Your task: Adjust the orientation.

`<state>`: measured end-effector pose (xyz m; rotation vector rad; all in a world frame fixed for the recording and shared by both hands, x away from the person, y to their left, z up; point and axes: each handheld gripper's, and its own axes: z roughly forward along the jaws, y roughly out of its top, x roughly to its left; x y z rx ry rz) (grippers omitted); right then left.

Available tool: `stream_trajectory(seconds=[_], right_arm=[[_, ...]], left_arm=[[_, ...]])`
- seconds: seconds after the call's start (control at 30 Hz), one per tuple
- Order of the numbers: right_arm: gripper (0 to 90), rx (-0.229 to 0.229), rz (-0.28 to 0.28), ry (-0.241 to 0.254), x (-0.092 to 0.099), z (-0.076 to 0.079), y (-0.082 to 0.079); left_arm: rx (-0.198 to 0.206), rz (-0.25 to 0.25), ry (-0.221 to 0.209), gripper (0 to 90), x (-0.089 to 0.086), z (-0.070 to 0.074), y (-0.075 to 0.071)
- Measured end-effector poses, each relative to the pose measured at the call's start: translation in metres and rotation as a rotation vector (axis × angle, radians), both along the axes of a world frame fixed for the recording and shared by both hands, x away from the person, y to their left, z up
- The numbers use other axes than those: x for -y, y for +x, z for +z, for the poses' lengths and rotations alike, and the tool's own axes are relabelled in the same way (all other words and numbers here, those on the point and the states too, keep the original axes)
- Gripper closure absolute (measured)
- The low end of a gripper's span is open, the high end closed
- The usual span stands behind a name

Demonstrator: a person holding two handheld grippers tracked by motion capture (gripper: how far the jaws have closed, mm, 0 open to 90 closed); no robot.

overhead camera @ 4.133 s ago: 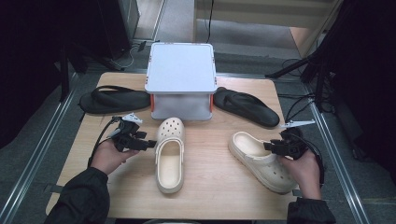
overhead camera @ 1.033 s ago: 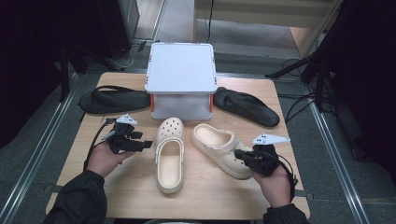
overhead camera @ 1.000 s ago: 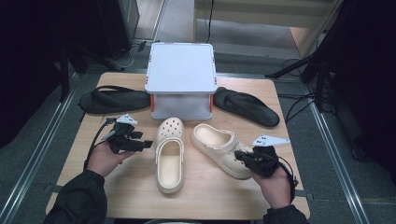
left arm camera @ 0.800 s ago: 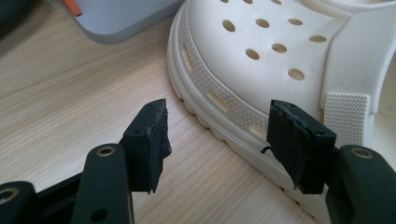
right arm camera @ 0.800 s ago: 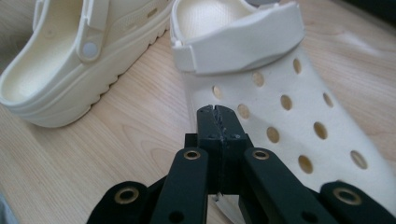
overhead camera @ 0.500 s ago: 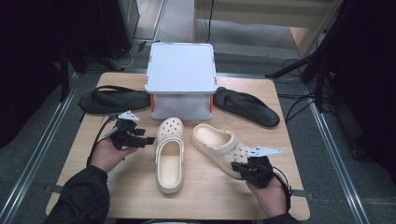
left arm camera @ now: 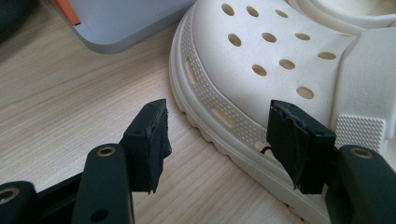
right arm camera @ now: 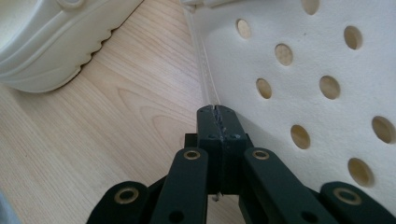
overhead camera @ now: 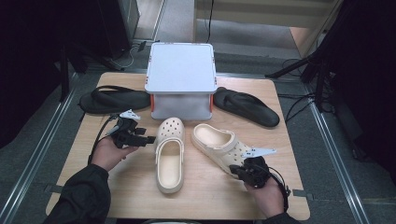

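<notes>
Two cream clogs lie on the wooden table (overhead camera: 93, 182). The left clog (overhead camera: 169, 158) points away from me; the right clog (overhead camera: 219, 142) lies slanted beside it. My left gripper (overhead camera: 145, 139) hovers at the left clog's toe side. In the left gripper view it (left arm camera: 219, 140) is open, its jaws straddling the rim of the clog's sole (left arm camera: 261, 60) without pressing it. My right gripper (overhead camera: 239, 171) sits at the right clog's toe. There it (right arm camera: 218, 116) is shut, its tips against the edge of the perforated toe (right arm camera: 308, 70); the left clog (right arm camera: 51, 42) lies beyond.
A pale lidded box (overhead camera: 181, 74) with orange latches stands at the table's back middle. One black flip-flop (overhead camera: 114, 99) lies left of it and another (overhead camera: 245, 107) lies right. Dark stands and cables surround the table.
The right clog slid left next to the other clog several seconds ago. Over the last second the right hand dropped toward the near edge, to the clog's toe. The left hand stayed put.
</notes>
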<state>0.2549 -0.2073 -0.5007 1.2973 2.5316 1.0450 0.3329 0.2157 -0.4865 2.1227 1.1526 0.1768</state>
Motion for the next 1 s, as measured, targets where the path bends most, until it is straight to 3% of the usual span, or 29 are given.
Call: stream_trajectory(seconds=[0.5,1.0], right_arm=[[90.0,-0.022,-0.058,-0.003,0.018,0.001,0.008],[90.0,-0.018,-0.167,0.002,0.043,0.001,0.038]], left_arm=[[0.002,-0.003,0.000,39.3,0.000,0.000,0.000],[0.002,-0.006,0.007,39.3,0.000,0.000,0.001]])
